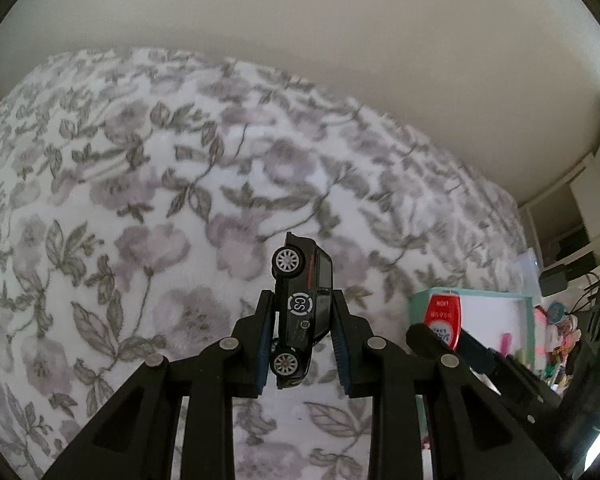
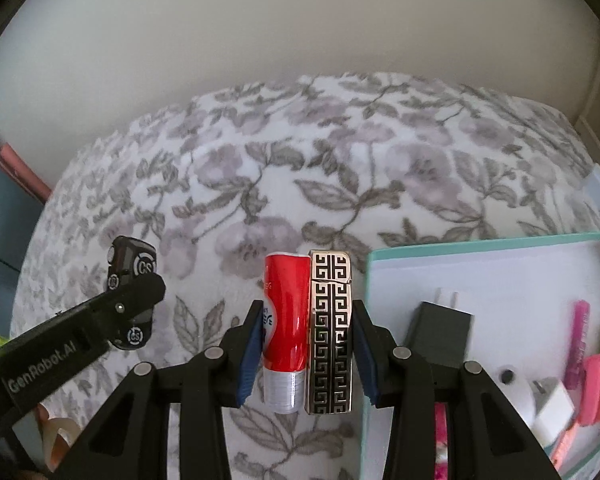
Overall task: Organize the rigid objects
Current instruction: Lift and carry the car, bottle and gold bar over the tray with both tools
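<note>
- Your left gripper (image 1: 303,334) has its jaws pinching a small black die-cast toy car (image 1: 302,308) with a white "CS" roundel, held nose-up above the floral fleece blanket (image 1: 140,184).
- Your right gripper (image 2: 305,344) has its jaws clamped on 2 things side by side: a red plastic tube with a silver cap (image 2: 286,328) and a rectangular metal lighter with a black key pattern (image 2: 331,332).
- Just right of them sits a shallow mint-edged white box (image 2: 480,252) holding a black plug adapter (image 2: 440,330).
</note>
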### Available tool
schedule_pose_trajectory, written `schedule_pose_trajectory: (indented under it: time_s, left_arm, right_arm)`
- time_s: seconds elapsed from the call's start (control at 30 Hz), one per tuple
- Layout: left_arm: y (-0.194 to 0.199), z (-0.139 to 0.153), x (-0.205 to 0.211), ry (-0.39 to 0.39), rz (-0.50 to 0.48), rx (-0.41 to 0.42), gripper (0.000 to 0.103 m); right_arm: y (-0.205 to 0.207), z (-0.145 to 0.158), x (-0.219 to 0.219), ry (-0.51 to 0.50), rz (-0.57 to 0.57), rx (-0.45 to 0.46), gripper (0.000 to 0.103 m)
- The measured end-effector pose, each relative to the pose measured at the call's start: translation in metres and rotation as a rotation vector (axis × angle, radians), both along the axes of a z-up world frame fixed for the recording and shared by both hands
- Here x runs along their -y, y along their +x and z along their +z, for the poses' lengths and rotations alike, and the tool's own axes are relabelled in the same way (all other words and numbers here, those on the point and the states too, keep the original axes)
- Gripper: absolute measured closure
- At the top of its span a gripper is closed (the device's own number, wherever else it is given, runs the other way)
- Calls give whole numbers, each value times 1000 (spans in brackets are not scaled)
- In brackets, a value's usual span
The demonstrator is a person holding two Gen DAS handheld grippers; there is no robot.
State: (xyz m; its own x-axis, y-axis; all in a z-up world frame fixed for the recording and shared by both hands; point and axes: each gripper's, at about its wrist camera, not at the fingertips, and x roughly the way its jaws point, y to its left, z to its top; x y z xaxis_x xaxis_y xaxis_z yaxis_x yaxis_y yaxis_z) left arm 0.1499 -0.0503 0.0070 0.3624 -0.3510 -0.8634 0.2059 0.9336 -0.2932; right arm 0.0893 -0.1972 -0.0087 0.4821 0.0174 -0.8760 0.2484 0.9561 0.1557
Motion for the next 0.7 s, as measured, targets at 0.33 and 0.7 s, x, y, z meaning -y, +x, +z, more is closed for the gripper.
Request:
schedule_pose_trajectory:
  time_s: [0.33, 0.7]
  left_arm:
    - [-29, 40, 20, -44, -28, 73, 75]
    - [-72, 65, 79, -48, -175, 123, 75]
  right_arm:
    - [-45, 39, 28, 14, -87, 75, 60]
    - [-98, 71, 71, -7, -205, 122, 60]
